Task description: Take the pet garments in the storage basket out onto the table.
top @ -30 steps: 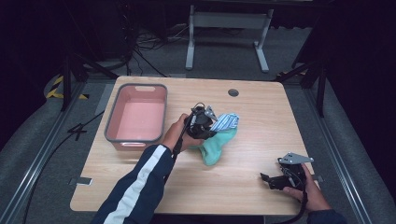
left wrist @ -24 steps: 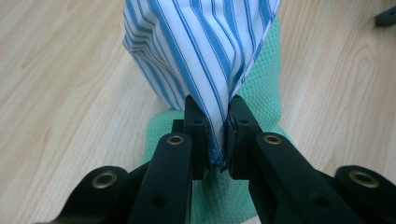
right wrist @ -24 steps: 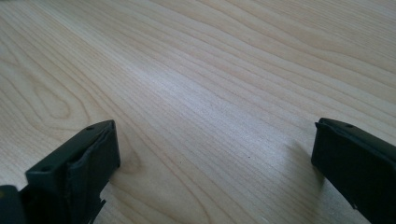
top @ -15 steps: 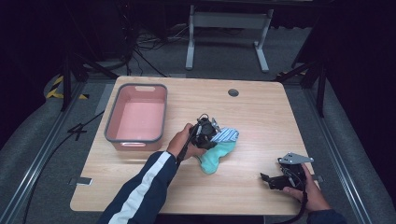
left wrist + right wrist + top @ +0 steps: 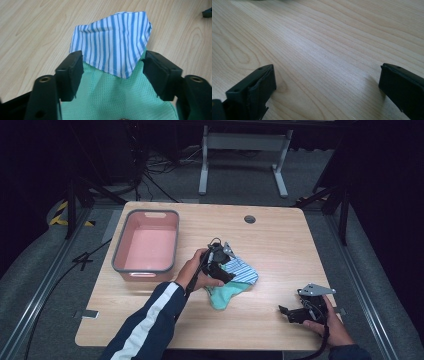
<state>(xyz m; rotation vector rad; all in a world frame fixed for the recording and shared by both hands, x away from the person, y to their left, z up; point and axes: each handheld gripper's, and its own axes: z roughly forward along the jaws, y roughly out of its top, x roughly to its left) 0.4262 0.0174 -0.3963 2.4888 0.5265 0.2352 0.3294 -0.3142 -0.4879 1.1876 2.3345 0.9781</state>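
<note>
A blue-and-white striped cloth (image 5: pixel 244 272) lies on top of a mint green mesh cloth (image 5: pixel 223 296) near the middle of the wooden table (image 5: pixel 280 240). My left gripper (image 5: pixel 221 265) sits low over the pile's left side. In the left gripper view my left gripper (image 5: pixel 113 65) is open, its jaws standing wide on either side of the green cloth (image 5: pixel 112 97), with the striped cloth (image 5: pixel 113 42) just ahead, its point reaching back between them. My right gripper (image 5: pixel 289 311) rests at the front right, held by a hand. In its own view my right gripper (image 5: pixel 327 82) is open over bare wood.
A pink tub (image 5: pixel 147 245) with a grey rim stands at the table's left. A round cable hole (image 5: pixel 249 219) is at the back. A metal stand (image 5: pixel 242 155) and cables lie on the dark floor beyond the table.
My left hand and gripper have slid toward the front of the table, and the cloth pile has shifted that way with it. The right gripper has stayed put.
</note>
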